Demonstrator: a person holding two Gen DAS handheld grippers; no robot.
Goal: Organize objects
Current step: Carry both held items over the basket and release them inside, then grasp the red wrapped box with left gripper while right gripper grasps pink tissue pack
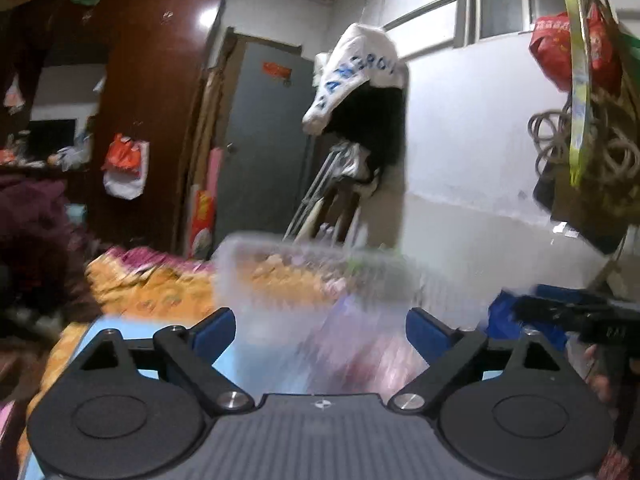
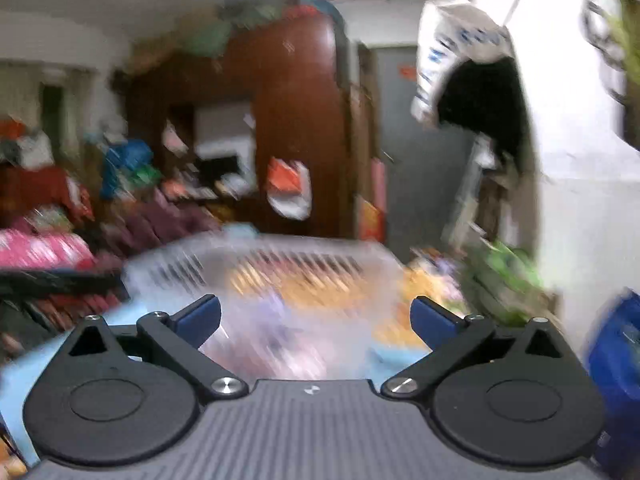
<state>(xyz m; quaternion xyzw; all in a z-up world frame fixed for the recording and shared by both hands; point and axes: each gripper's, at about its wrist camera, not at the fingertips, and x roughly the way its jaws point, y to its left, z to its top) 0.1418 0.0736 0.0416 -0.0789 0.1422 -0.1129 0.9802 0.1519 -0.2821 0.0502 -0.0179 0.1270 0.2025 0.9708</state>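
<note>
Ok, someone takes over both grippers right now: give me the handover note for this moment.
Left gripper: open, nothing between the pads.
Right gripper: open, nothing held either.
Clear plastic basket: sits ahead of both grippers on the orange patterned bedding, released; contents too blurred to name.
Done: basket seems set down.
Left: probably more sorting; the blurred frames do not show which object comes next.

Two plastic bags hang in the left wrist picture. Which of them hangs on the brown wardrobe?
The orange and white plastic bag hangs on the tall glossy brown wardrobe. The red plastic bag hangs high at the right, near the window.
</note>
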